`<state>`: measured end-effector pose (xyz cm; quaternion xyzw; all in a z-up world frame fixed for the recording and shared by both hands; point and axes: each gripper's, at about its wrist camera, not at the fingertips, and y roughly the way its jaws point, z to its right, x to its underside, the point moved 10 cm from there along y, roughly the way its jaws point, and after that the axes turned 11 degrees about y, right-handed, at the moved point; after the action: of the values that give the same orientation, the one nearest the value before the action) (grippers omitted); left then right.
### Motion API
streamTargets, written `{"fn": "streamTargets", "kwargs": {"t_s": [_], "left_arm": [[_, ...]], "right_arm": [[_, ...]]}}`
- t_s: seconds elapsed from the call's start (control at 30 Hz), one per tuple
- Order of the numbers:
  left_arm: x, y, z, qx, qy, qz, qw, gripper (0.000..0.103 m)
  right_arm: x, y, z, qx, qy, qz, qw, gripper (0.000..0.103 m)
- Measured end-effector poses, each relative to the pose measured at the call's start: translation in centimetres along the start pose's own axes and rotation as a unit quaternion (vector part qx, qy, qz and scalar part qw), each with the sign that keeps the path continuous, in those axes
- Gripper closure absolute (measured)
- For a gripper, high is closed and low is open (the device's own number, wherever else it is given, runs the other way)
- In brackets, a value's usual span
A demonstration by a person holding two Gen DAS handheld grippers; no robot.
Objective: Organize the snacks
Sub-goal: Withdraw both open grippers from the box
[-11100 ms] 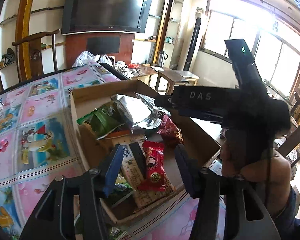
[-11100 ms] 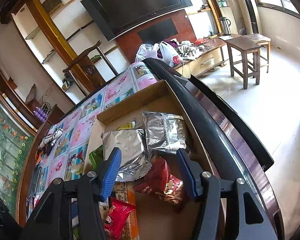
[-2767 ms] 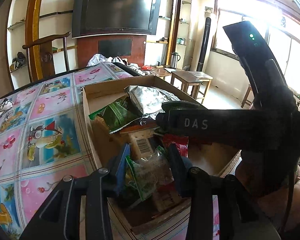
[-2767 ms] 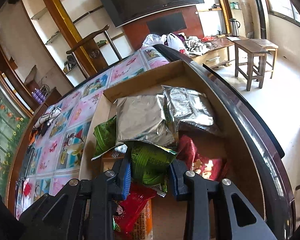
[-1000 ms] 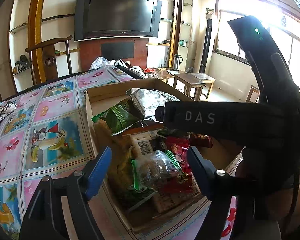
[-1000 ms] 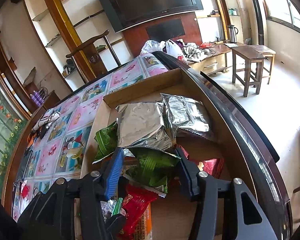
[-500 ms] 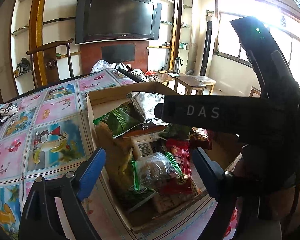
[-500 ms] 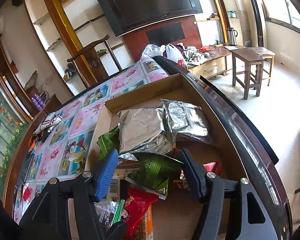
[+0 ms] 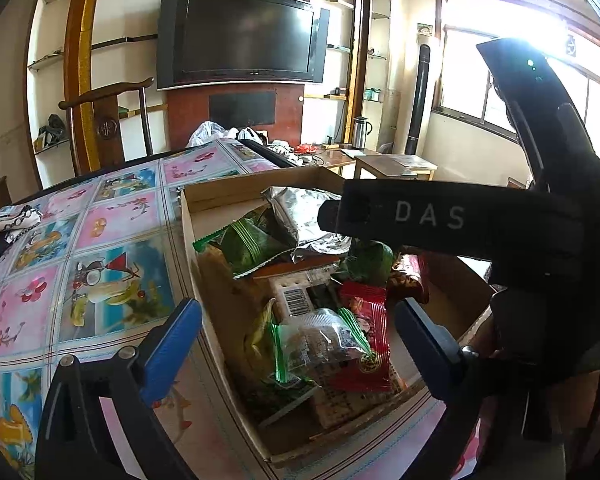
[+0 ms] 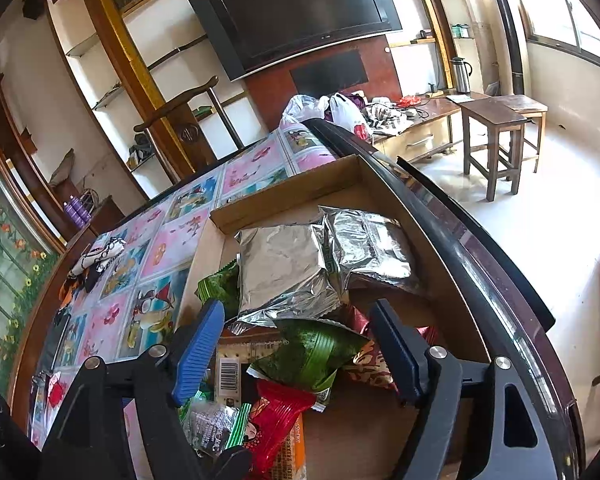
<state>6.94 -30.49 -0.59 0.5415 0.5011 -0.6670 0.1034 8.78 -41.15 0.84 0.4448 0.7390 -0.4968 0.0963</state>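
Note:
A cardboard box (image 9: 236,190) (image 10: 288,196) on the patterned table holds a heap of snack packs. My left gripper (image 9: 296,340) hovers over its near end, its jaws opening and free of the clear green-edged pack (image 9: 320,344) that lies below on a red pack (image 9: 366,320). My right gripper (image 10: 300,344) hangs above the box's middle, jaws opening; a green pack (image 10: 312,352) lies loose between them, untouched. Two silver bags (image 10: 284,268) (image 9: 300,212) rest at the far end. The right gripper's body (image 9: 460,220) crosses the left wrist view and hides part of the box.
The floral tablecloth (image 9: 80,260) stretches left of the box, with a folded cloth (image 9: 8,220) at its far left edge. The table's dark rim (image 10: 480,264) runs along the box's right side. A wooden chair (image 9: 112,120) and a wall television (image 9: 240,36) stand behind.
Both grippers' jaws have spread wider over the last second. The clear pack and the green pack lie released in the box. Neither hand has shifted.

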Motion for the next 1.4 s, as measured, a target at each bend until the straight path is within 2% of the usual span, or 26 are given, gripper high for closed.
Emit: {"fn": "streamTargets", "kwargs": {"t_s": [0.5,0.9,1.17,1.4], "left_arm": [[0.0,0.1,-0.1,-0.004,-0.003,0.003,1.0000,0.001],[-0.2,0.4,-1.0,-0.018,-0.015,0.002,0.9997,0.001],[0.2,0.2,-2.0,-0.030,-0.020,-0.004,0.9993,0.001],[0.6,-1.2,-2.7,-0.032,-0.021,-0.001,0.9993,0.001]], "right_arm": [[-0.6,-0.8,0.1,0.001,0.002,0.017,1.000,0.022],[-1.1,-1.5,0.0,0.009,0.000,0.037,0.999,0.020],[-1.9,-2.1,0.4,0.022,0.006,0.061,0.998,0.020],[-2.6,-3.5,0.6,0.033,-0.003,0.103,0.994,0.019]]}}
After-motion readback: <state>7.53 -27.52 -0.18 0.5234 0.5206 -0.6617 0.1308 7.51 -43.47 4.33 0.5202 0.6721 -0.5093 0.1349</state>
